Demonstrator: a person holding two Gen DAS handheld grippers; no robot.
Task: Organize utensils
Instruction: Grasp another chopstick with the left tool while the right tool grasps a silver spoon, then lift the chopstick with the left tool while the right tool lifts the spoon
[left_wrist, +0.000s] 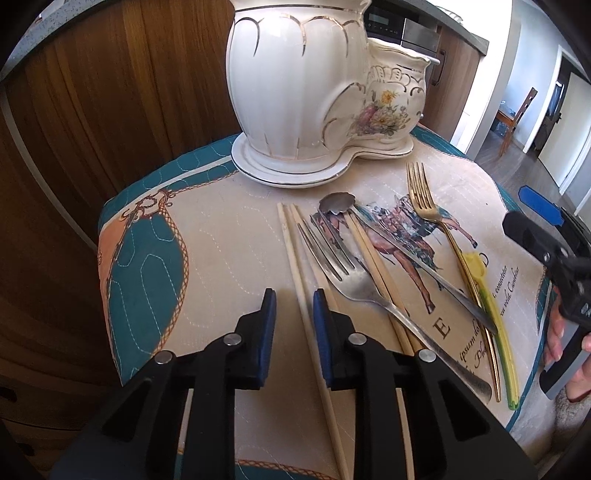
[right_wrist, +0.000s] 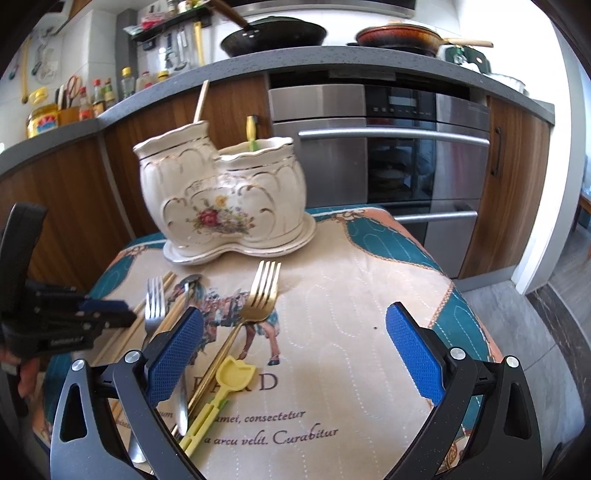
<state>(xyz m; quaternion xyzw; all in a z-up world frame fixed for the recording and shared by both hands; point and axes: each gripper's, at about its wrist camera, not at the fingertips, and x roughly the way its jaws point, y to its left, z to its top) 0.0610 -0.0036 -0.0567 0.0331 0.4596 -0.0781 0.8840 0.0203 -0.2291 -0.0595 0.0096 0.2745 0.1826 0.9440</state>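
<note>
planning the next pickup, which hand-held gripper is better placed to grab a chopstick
Left. The left hand-held gripper already straddles a pale chopstick, jaws open around it. The right hand-held gripper hangs wide open over bare cloth.

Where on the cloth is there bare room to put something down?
Free: the cloth right of the gold fork, toward its teal border, and the strip left of the chopsticks. Crowded: the middle, where chopsticks, silver fork and gold fork overlap below the ceramic holder.

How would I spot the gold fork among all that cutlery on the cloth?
Start at the big white ceramic holder with painted flowers, standing on its saucer at the far end of the cloth. Just in front of it lies a loose row of utensils; the gold fork is on the right side, tines pointing at the holder. It is the only shiny yellow-gold piece; the other fork is dull silver.
</note>
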